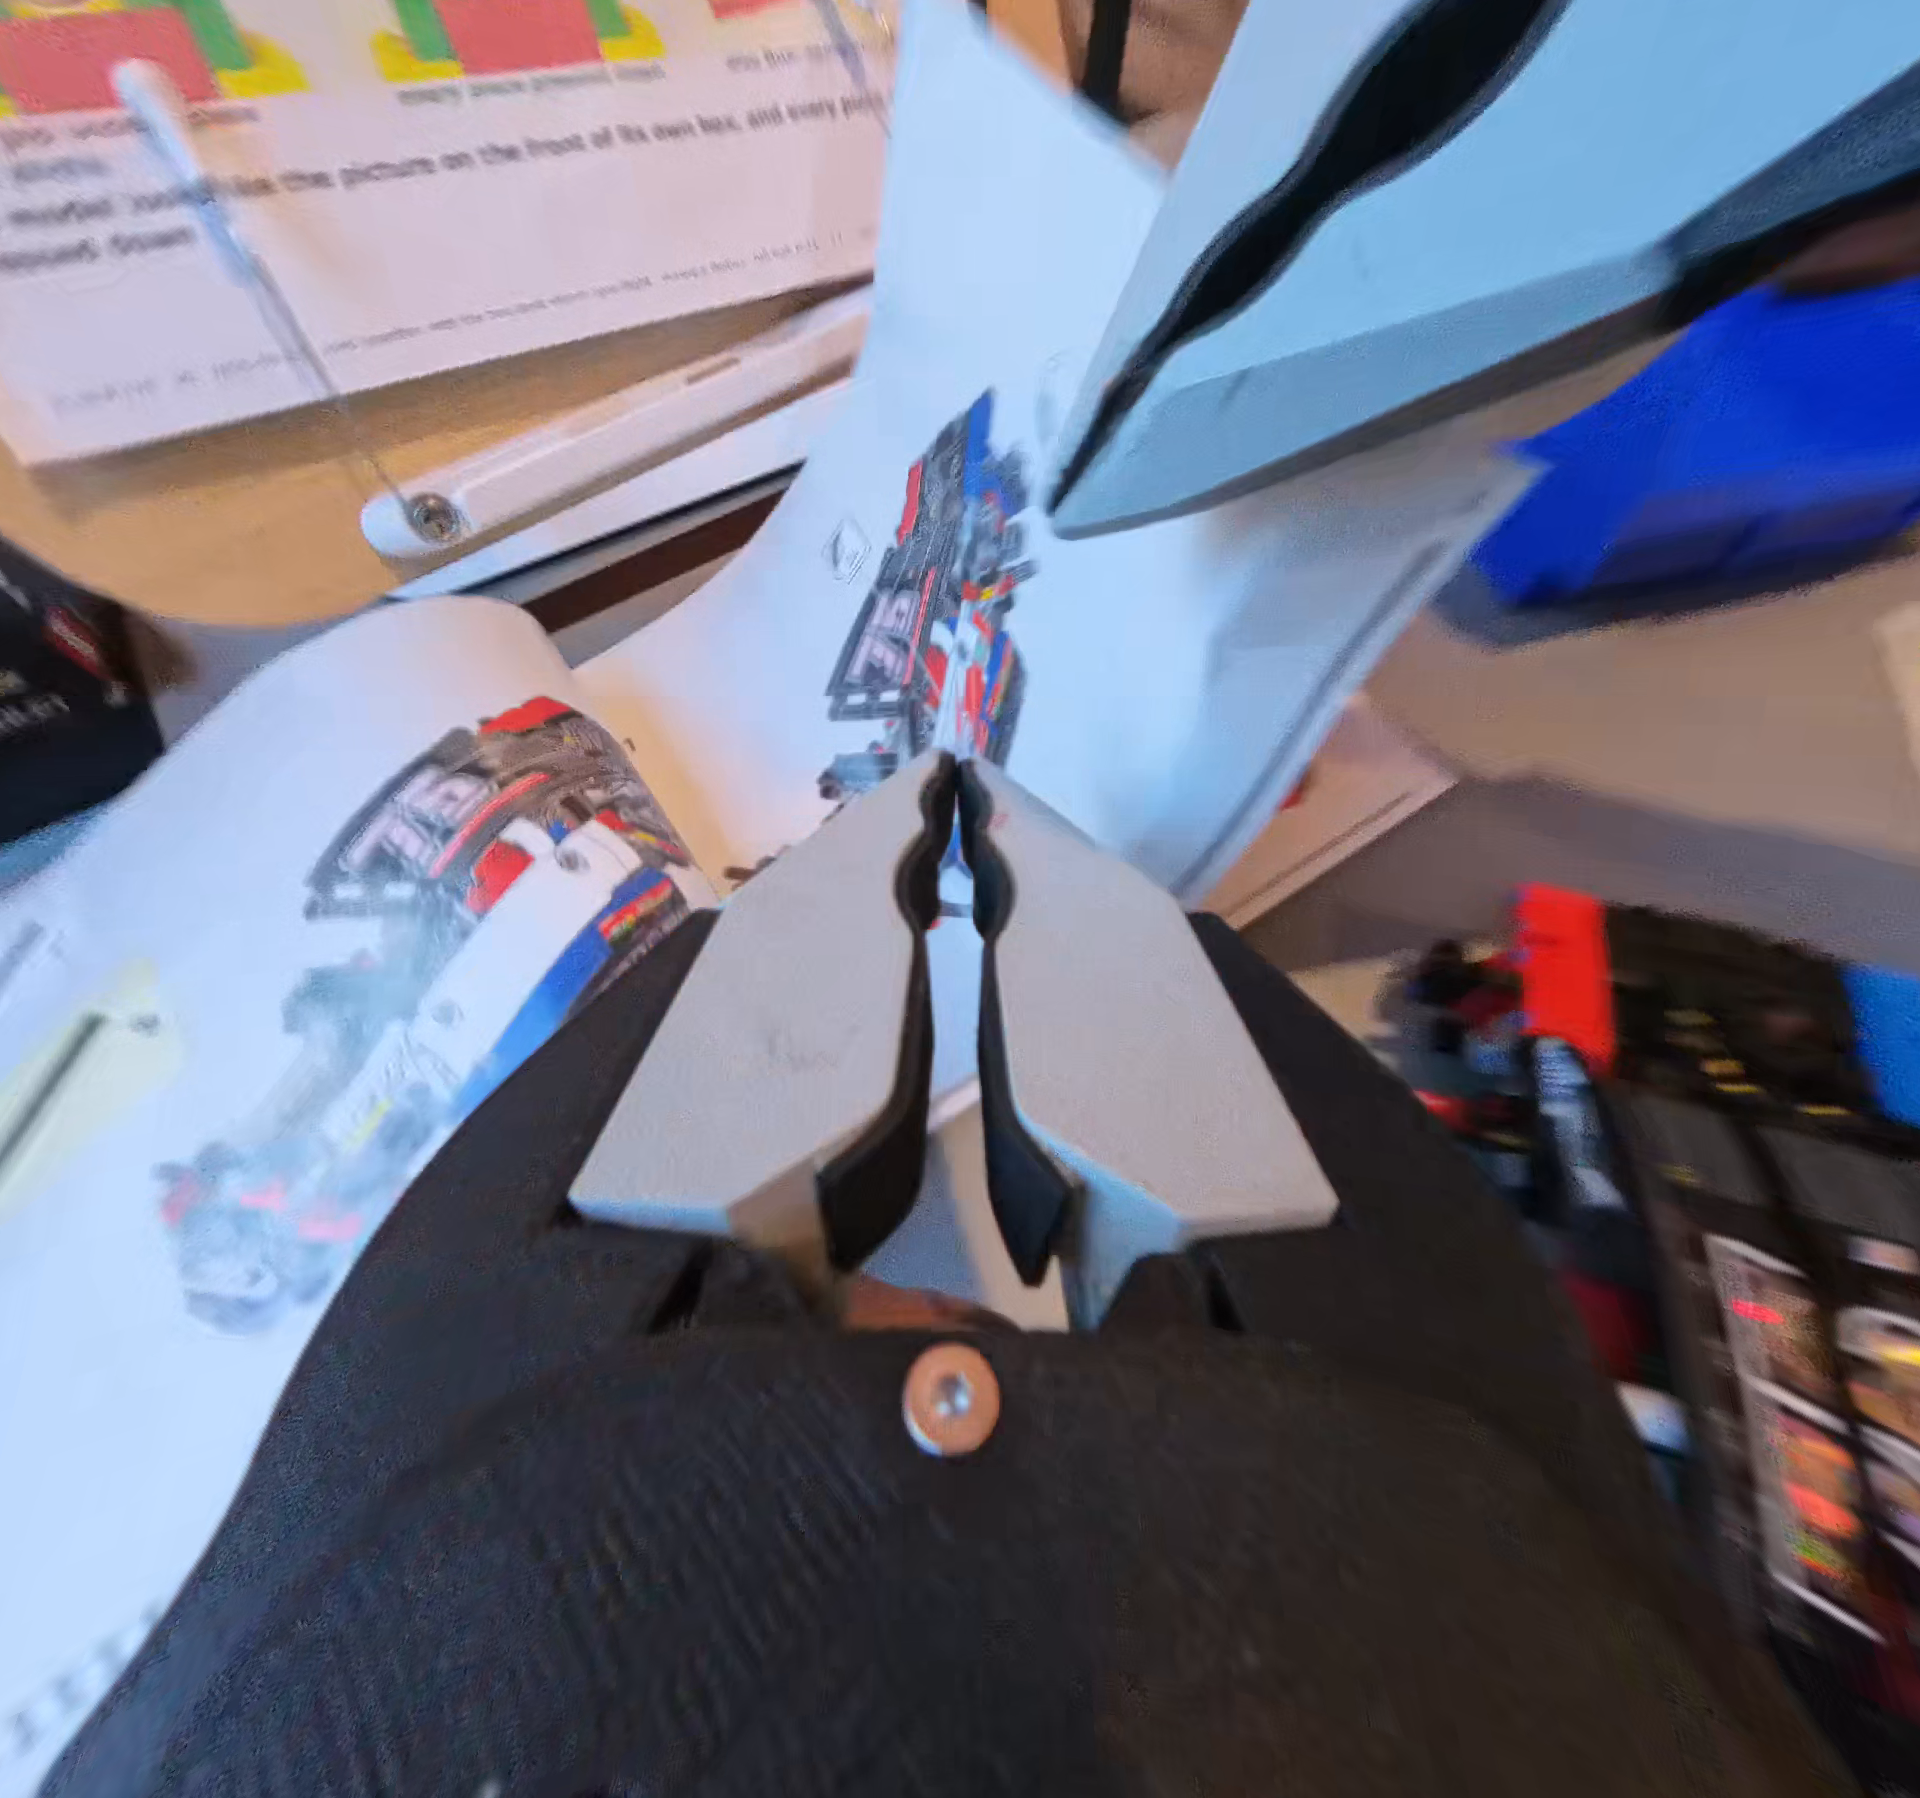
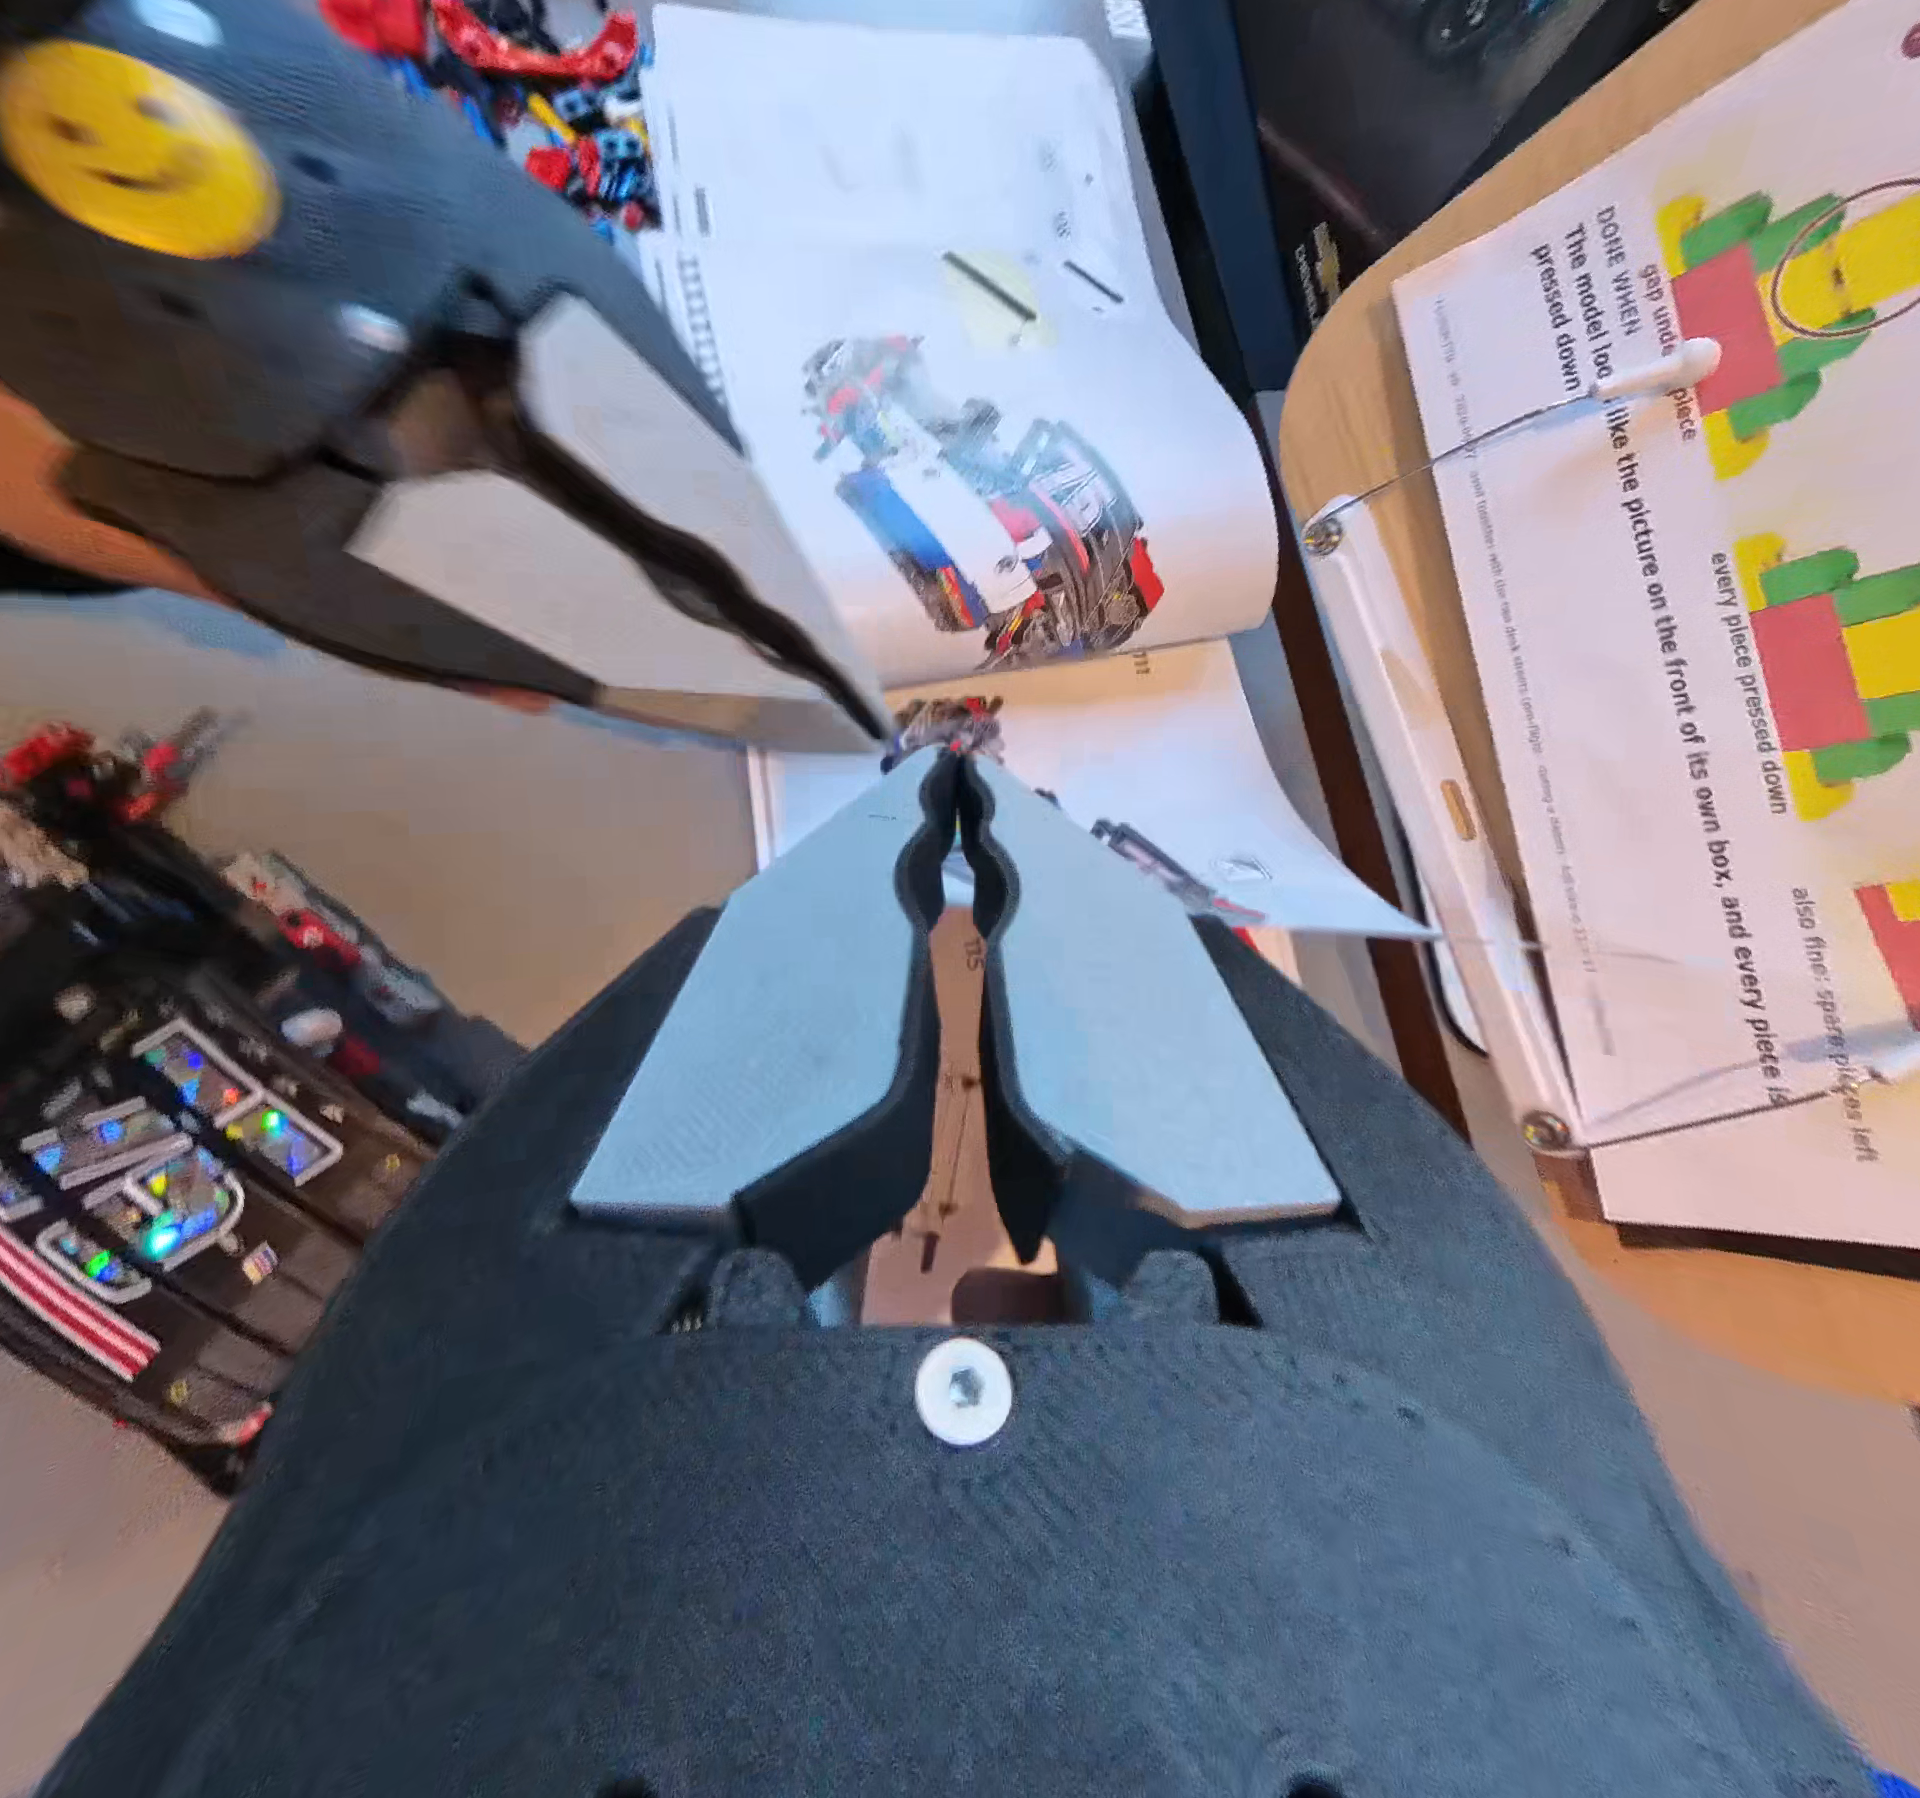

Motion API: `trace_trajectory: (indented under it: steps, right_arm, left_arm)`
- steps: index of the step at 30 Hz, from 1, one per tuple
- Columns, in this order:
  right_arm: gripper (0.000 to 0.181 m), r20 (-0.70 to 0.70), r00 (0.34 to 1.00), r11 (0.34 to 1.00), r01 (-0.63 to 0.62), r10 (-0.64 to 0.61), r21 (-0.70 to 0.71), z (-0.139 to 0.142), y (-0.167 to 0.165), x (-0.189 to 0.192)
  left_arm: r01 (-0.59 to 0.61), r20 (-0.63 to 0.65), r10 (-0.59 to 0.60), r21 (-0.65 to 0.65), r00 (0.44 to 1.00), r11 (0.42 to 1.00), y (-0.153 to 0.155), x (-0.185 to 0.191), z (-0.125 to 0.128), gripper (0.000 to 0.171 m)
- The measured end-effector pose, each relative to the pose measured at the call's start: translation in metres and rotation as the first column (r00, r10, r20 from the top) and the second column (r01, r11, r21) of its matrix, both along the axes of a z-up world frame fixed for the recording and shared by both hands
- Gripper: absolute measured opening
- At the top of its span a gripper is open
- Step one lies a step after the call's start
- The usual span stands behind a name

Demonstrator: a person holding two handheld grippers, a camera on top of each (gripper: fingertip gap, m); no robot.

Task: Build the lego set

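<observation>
Left wrist view: my left gripper pinches a page of the instruction booklet, and my right gripper is clamped on that page's edge. Loose bricks crowd the booklet's far edge on the tabletop; the printed sheet bears writing.

Two wrist cams, both tight over the open instruction booklet.

From the left wrist view we look along its own gripper, down and forward, very close to the booklet pages, with the printed sheet on its stand behind. From the right wrist view we sit just as close behind the right gripper, aimed at the same booklet from the other side, the stand sheet off to our right. We share the booklet, the sheet, and each other's gripper: right one in the left cam, left one in the right cam.
</observation>
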State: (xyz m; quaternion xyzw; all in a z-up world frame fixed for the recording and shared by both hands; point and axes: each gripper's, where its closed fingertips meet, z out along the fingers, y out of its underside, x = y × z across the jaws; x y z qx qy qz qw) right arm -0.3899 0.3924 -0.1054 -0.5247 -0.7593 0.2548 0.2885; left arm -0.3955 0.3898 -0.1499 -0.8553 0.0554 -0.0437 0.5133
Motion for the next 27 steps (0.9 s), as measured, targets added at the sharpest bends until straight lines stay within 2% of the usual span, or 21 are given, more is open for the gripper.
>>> trace_trajectory:
  steps: [2,3,5,6,7,8,9,10,11,12,13,15,18,20,21,23,24,27]
  right_arm:
    - [0.000,0.006,1.000,0.999,0.020,-0.019,-0.045,0.001,0.002,-0.012]
    - [0.000,0.014,1.000,0.998,0.021,-0.020,-0.058,0.001,0.001,-0.016]
    - [0.000,0.030,0.998,0.998,0.050,-0.049,-0.023,-0.003,0.009,-0.022]
    - [0.000,0.029,0.998,0.998,0.061,-0.061,-0.009,-0.005,0.013,-0.024]
    - [0.000,0.028,0.997,0.997,0.069,-0.068,-0.026,-0.007,0.015,-0.026]
    - [0.000,0.024,0.996,0.995,0.083,-0.082,-0.059,-0.006,0.016,-0.030]
    - [0.000,0.017,0.996,0.991,0.093,-0.092,-0.097,-0.004,0.017,-0.034]
    - [0.000,0.006,0.996,0.986,0.092,-0.092,-0.137,-0.001,0.015,-0.039]
    - [0.000,0.002,0.996,0.982,0.088,-0.089,-0.166,0.001,0.013,-0.044]
    - [0.000,0.005,0.996,0.980,0.088,-0.088,-0.180,0.002,0.011,-0.048]
    - [0.000,0.005,0.996,0.980,0.089,-0.090,-0.179,0.003,0.010,-0.050]
    - [0.002,-0.031,0.994,0.980,0.094,-0.101,-0.172,0.011,0.010,-0.047]
    - [0.033,-0.162,0.975,0.959,0.106,-0.152,-0.262,0.046,0.012,-0.026]
    - [0.026,-0.249,0.954,0.926,0.066,-0.168,-0.372,0.064,0.009,-0.007]
    - [0.021,-0.255,0.953,0.908,0.042,-0.161,-0.417,0.060,0.005,0.000]
    - [0.028,-0.132,0.980,0.890,0.073,-0.147,-0.449,0.019,-0.001,0.006]
    - [0.033,-0.035,0.989,0.897,0.113,-0.141,-0.427,-0.011,-0.003,0.006]
    - [0.029,0.155,0.981,0.930,0.165,-0.119,-0.329,-0.077,-0.016,-0.018]
  left_arm:
    - [-0.017,0.098,0.012,0.051,0.995,0.999,-0.018,-0.003,0.023,0.000]
    - [0.003,0.093,-0.007,0.049,0.996,0.999,-0.026,-0.001,0.029,0.000]
    - [0.016,0.025,-0.016,-0.012,1.000,1.000,-0.030,0.002,0.020,0.004]
    - [0.003,-0.013,-0.004,-0.054,1.000,0.999,-0.027,0.001,0.010,0.060]
    - [-0.014,-0.030,0.011,-0.106,0.999,0.994,-0.021,0.002,-0.003,0.098]
    - [-0.003,-0.026,-0.001,-0.152,1.000,0.988,-0.016,0.009,-0.016,0.094]
    - [0.014,-0.004,-0.015,-0.162,1.000,0.987,-0.008,0.019,-0.024,0.102]
    - [0.013,0.006,-0.012,-0.169,1.000,0.986,-0.001,0.026,-0.032,0.103]
    - [-0.018,-0.020,0.015,-0.152,1.000,0.988,0.007,0.024,-0.037,0.093]
    - [-0.079,-0.069,0.072,-0.101,0.995,0.992,0.013,0.013,-0.035,0.051]
    - [-0.139,-0.106,0.134,-0.045,0.985,0.989,0.017,0.000,-0.030,0.000]
    - [-0.199,-0.099,0.196,-0.024,0.976,0.980,0.013,-0.022,-0.026,0.000]
    - [-0.297,-0.062,0.300,0.057,0.952,0.953,-0.016,-0.075,-0.001,0.000]
    - [-0.377,-0.003,0.378,0.052,0.926,0.925,-0.045,-0.122,0.007,0.000]
    - [-0.423,0.009,0.423,0.038,0.906,0.905,-0.060,-0.148,0.009,0.000]
    - [-0.499,0.045,0.500,-0.033,0.865,0.866,-0.087,-0.195,0.000,0.005]
    - [-0.509,0.084,0.518,-0.109,0.851,0.854,-0.097,-0.208,-0.011,0.015]
    - [-0.577,0.098,0.599,-0.189,0.795,0.795,-0.126,-0.242,-0.032,0.019]
